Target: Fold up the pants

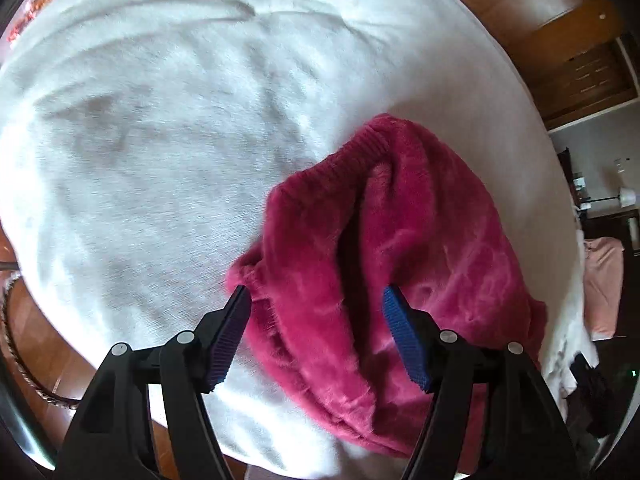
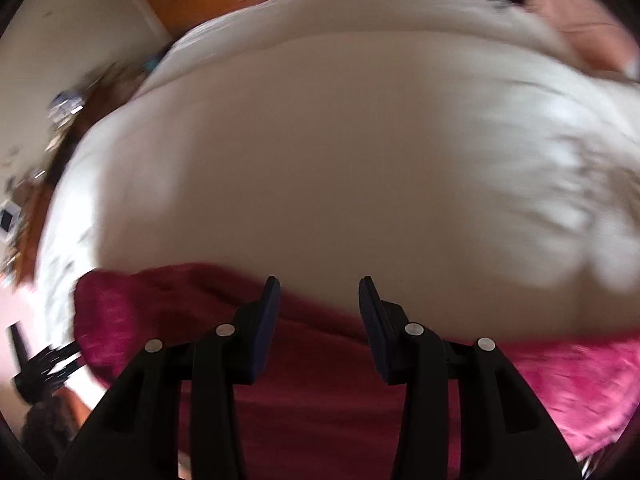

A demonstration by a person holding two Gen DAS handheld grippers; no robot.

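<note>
One pair of magenta fleece pants (image 1: 384,240), bunched in a heap on the white bed cover (image 1: 160,140), near its edge. Ribbed waistband (image 1: 360,148) turned up at the heap's far side. Two grippers seen. Left gripper (image 1: 316,300) spread wide above the pants' near fold, blue pads (image 1: 404,336) clear of the cloth, nothing held. Right gripper (image 2: 318,292) likewise parted wide over the pants (image 2: 320,360), grasping nothing; view blurred. One pink pillow (image 2: 576,20) at the cover's far corner.
</note>
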